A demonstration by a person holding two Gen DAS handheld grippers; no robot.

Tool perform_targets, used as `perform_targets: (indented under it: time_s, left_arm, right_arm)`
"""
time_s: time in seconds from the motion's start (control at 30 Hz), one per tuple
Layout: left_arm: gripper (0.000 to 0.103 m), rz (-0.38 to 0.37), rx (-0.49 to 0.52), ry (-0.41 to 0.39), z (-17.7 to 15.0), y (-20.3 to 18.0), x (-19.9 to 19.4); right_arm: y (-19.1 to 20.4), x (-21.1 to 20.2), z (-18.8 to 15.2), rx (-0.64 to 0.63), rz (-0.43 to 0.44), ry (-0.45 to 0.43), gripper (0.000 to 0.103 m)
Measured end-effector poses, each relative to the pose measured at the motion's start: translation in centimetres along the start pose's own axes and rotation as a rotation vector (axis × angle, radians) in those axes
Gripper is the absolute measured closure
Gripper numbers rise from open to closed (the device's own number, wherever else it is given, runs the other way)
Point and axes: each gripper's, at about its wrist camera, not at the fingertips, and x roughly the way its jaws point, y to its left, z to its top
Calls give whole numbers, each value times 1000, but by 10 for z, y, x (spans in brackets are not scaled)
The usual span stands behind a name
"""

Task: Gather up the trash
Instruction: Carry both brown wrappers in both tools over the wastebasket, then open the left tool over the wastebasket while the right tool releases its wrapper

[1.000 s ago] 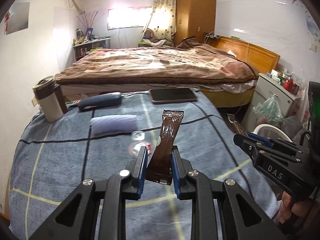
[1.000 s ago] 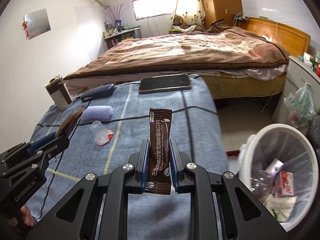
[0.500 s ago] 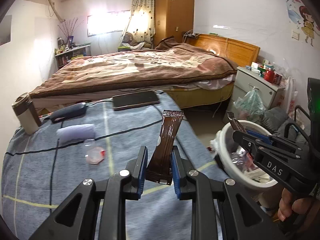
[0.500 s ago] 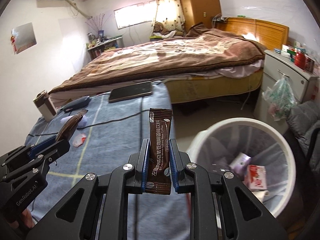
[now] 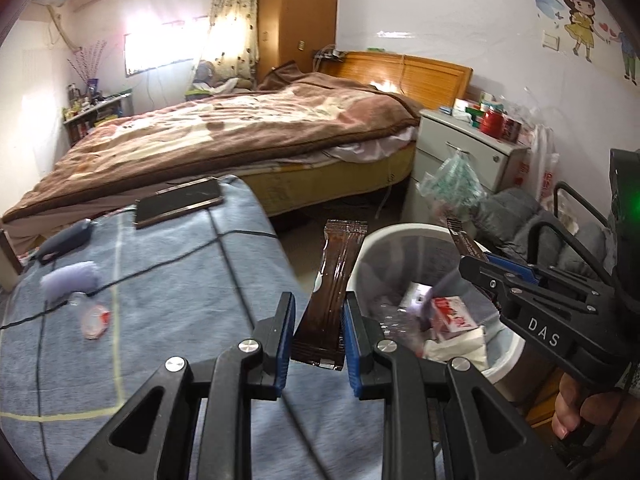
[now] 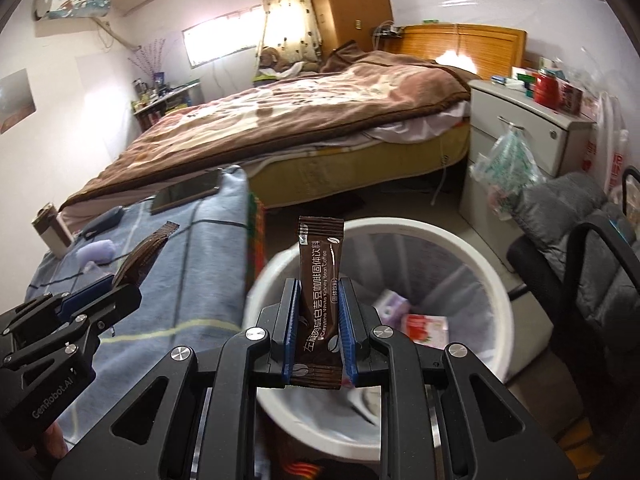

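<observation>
My left gripper [image 5: 318, 312] is shut on a brown coffee sachet [image 5: 334, 280] that stands upright between its blue pads, at the right edge of the blue blanket [image 5: 160, 280] beside the white trash bin [image 5: 404, 236]. My right gripper [image 6: 319, 312] is shut on a second brown coffee sachet [image 6: 320, 276] with white print, held upright right over the trash bin [image 6: 460, 248]. The bin holds wrappers, tissue and a red-and-white carton [image 6: 424, 330]. On the blanket lies a small clear cup with a red lid [image 5: 94, 318].
On the blanket lie a dark tablet [image 5: 178, 202], a dark blue case [image 5: 64, 240] and a pale purple cloth [image 5: 72, 280]. A brown-covered bed [image 5: 240, 128], a white nightstand [image 5: 468, 156] with a hanging bag and a black chair [image 6: 580, 248] surround the bin.
Both grippers have swung right, off the blanket toward the bin, each keeping its sachet. The bin has come into full view under the right gripper.
</observation>
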Motion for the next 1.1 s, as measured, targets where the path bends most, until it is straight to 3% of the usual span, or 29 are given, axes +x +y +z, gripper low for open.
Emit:
perform_targets:
  time_s: [0.47,0.9,1.0,1.1]
  left_arm:
    - [79,-51,51,75,-2,-58,39]
    - [78,-62,48,96,-4,-68,48]
    - [69,-56,45,99,-5,-67,49]
    - [61,-58,37,101,-6,-66,49]
  right_arm:
    - [-47,15,-12,40,-65,76,82]
    - [-68,20,-15,78,-91,107,80]
    - [-68,20,-16,63,-115,108,79]
    - [-68,20,-17,64,-117,108,68]
